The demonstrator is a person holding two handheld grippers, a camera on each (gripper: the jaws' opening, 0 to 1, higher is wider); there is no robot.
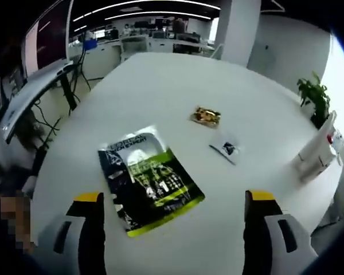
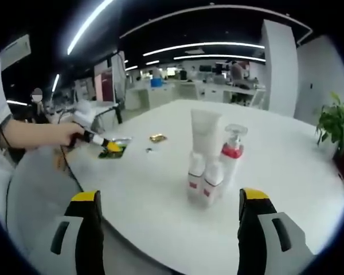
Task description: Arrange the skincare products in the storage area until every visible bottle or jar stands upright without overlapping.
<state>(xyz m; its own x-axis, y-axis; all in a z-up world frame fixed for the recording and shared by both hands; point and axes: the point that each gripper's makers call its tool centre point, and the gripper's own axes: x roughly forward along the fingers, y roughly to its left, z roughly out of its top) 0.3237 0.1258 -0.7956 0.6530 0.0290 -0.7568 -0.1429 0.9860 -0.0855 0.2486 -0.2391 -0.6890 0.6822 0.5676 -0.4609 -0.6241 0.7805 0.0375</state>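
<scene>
On white table (image 2: 286,172): four skincare bottles (image 2: 209,166) upright, clustered, contents unseen; both grippers spread, empty.

Four bottles (image 2: 211,166) stand clustered on the table (image 2: 275,189); a flat packet (image 1: 149,179) lies leftward (two small sachets beyond it).

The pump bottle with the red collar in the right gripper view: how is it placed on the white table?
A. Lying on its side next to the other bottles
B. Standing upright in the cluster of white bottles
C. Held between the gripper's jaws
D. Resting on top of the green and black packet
B: the pump bottle stands upright on the white table, right beside the white bottles, ahead of the open right gripper.
</scene>
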